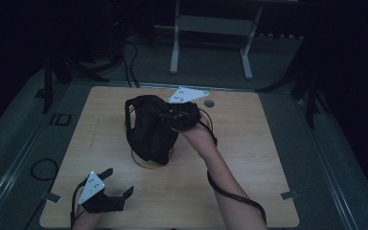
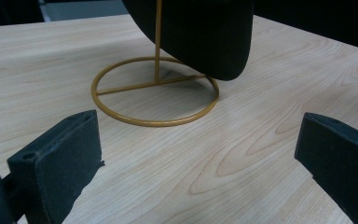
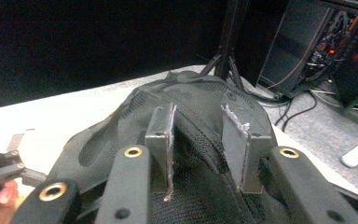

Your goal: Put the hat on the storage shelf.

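A black mesh cap [image 1: 148,129] hangs on a gold wire stand [image 1: 141,163] in the middle of the wooden table [image 1: 249,143]. My right gripper [image 1: 162,115] reaches onto the cap's crown from the right. In the right gripper view its jaws [image 3: 198,126] stand partly apart over the cap [image 3: 121,121], with mesh lying between the pads and none of it pinched. My left gripper [image 1: 119,181] rests near the table's front left corner, open and empty. Its own view [image 2: 196,154] looks at the stand's ring base [image 2: 156,91] and the cap's brim [image 2: 200,32].
A small round hole [image 1: 209,103] sits in the tabletop behind the cap. A white desk frame [image 1: 211,28] stands on the floor beyond the table. Cables [image 1: 43,167] lie on the floor at the left. The room around is dark.
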A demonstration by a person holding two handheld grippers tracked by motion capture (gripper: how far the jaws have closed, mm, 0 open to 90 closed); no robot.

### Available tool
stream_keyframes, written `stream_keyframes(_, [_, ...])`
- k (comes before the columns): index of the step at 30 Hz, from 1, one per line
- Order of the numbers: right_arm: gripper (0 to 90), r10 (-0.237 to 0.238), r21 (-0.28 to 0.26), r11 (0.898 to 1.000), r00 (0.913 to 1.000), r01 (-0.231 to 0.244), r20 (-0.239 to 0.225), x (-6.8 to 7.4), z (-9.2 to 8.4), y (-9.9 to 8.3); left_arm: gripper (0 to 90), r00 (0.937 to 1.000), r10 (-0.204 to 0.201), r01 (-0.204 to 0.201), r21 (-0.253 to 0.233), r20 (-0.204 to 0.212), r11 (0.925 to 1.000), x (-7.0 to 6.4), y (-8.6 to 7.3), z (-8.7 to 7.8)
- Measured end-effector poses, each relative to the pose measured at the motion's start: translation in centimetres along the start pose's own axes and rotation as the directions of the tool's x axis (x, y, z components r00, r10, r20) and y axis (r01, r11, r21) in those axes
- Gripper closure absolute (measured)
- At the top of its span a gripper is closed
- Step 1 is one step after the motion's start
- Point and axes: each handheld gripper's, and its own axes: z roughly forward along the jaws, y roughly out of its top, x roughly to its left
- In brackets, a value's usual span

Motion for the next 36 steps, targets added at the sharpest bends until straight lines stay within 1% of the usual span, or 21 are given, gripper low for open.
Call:
stream_keyframes(5, [57.1, 0.002, -0.003, 1.000, 0.9999, -0.002, -0.013, 0.0, -0.2, 0.1, 1.0, 1.0000, 0.001, -0.001, 0.001, 0.001, 1.0000, 0.0, 0.0, 0.0])
stream_keyframes(7, [51.2, -0.006, -0.003, 1.000, 0.9999, 0.006, -0.014, 0.0, -0.6, 0.1, 1.0, 1.0000, 0.000, 0.000, 0.003, 0.000, 1.0000, 0.0, 0.0, 0.0])
stream_keyframes(9, [46.9, 0.000, -0.008, 1.000, 0.9999, 0.000, -0.016, 0.0, -0.9, 0.1, 1.0, 1.0000, 0.001, -0.001, 0.005, 0.000, 1.0000, -0.1, 0.0, 0.1])
stream_keyframes(11, [42.4, 0.000, -0.007, 1.000, 1.0000, -0.001, -0.007, -0.1, -1.1, 0.0, 1.0, 1.0000, 0.002, -0.002, 0.001, 0.001, 1.0000, -0.2, 0.0, 0.1])
stream_keyframes(13, [38.5, 0.004, -0.007, 1.000, 0.9998, -0.004, -0.018, -0.2, -1.5, -0.1, 1.0, 1.0000, 0.008, -0.008, 0.006, 0.002, 1.0000, -0.2, 0.0, 0.1])
stream_keyframes(15, [34.3, 0.009, -0.006, 1.000, 0.9999, -0.009, -0.012, -0.2, -1.8, -0.3, 1.0, 1.0000, 0.005, -0.005, 0.007, 0.003, 1.0000, -0.3, 0.0, 0.2])
stream_keyframes(17, [30.7, 0.032, -0.003, 0.999, 0.9992, -0.032, -0.026, -0.4, -2.2, -0.6, 1.0, 1.0000, 0.004, -0.004, 0.009, 0.004, 1.0000, -0.3, 0.0, 0.2])
stream_keyframes(19, [27.4, 0.038, -0.002, 0.999, 0.9988, -0.038, -0.030, -0.6, -2.5, -0.9, 1.0, 1.0000, 0.005, -0.005, 0.007, 0.006, 1.0000, -0.3, 0.0, 0.2])
stream_keyframes(21, [21.4, 0.055, -0.003, 0.998, 0.9974, -0.055, -0.045, -1.0, -3.0, -1.3, 1.0, 1.0000, 0.006, -0.006, 0.011, 0.005, 0.9999, -0.3, 0.0, 0.3])
stream_keyframes(22, [19.9, 0.067, -0.003, 0.998, 0.9966, -0.067, -0.048, -1.2, -3.1, -1.4, 1.0, 1.0000, 0.007, -0.007, 0.012, 0.006, 0.9999, -0.3, -0.1, 0.3])
stream_keyframes(23, [15.8, 0.073, -0.002, 0.997, 0.9956, -0.073, -0.058, -1.4, -3.4, -1.6, 1.0, 1.0000, 0.006, -0.006, 0.013, 0.008, 0.9999, -0.3, -0.1, 0.3])
stream_keyframes(24, [14.3, 0.069, 0.000, 0.998, 0.9955, -0.069, -0.064, -1.6, -3.6, -1.8, 1.0, 1.0000, 0.008, -0.008, 0.015, 0.006, 0.9999, -0.3, -0.1, 0.3])
stream_keyframes(26, [14.6, 0.075, -0.004, 0.997, 0.9960, -0.076, -0.048, -1.8, -3.9, -2.2, 1.0, 0.9999, 0.008, -0.008, 0.015, 0.007, 0.9998, -0.4, -0.1, 0.3])
stream_keyframes(28, [14.6, 0.051, 0.012, 0.999, 0.9982, -0.050, -0.031, -1.9, -4.2, -2.8, 1.0, 1.0000, 0.006, -0.006, 0.009, 0.008, 0.9999, -0.4, -0.1, 0.3])
stream_keyframes(29, [14.7, 0.045, 0.018, 0.999, 0.9989, -0.045, -0.015, -1.9, -4.3, -3.2, 1.0, 1.0000, 0.006, -0.006, 0.010, 0.008, 0.9999, -0.4, -0.1, 0.3])
stream_keyframes(31, [14.6, 0.045, 0.027, 0.999, 0.9986, -0.044, -0.027, -2.0, -4.6, -3.8, 1.0, 1.0000, 0.003, -0.003, 0.009, 0.009, 1.0000, -0.4, -0.1, 0.3])
stream_keyframes(32, [14.3, 0.032, 0.036, 0.999, 0.9994, -0.031, -0.014, -2.0, -4.8, -4.2, 1.0, 0.9999, 0.004, -0.004, 0.011, 0.010, 0.9999, -0.4, -0.1, 0.3])
stream_keyframes(33, [14.3, 0.029, 0.036, 0.999, 0.9996, -0.029, -0.008, -2.1, -4.9, -4.4, 1.0, 0.9999, 0.006, -0.006, 0.012, 0.009, 0.9999, -0.4, -0.1, 0.3])
stream_keyframes(36, [14.1, 0.031, 0.036, 0.999, 0.9995, -0.030, -0.009, -2.2, -5.5, -5.4, 1.0, 0.9999, 0.004, -0.004, 0.011, 0.010, 0.9999, -0.4, -0.1, 0.4])
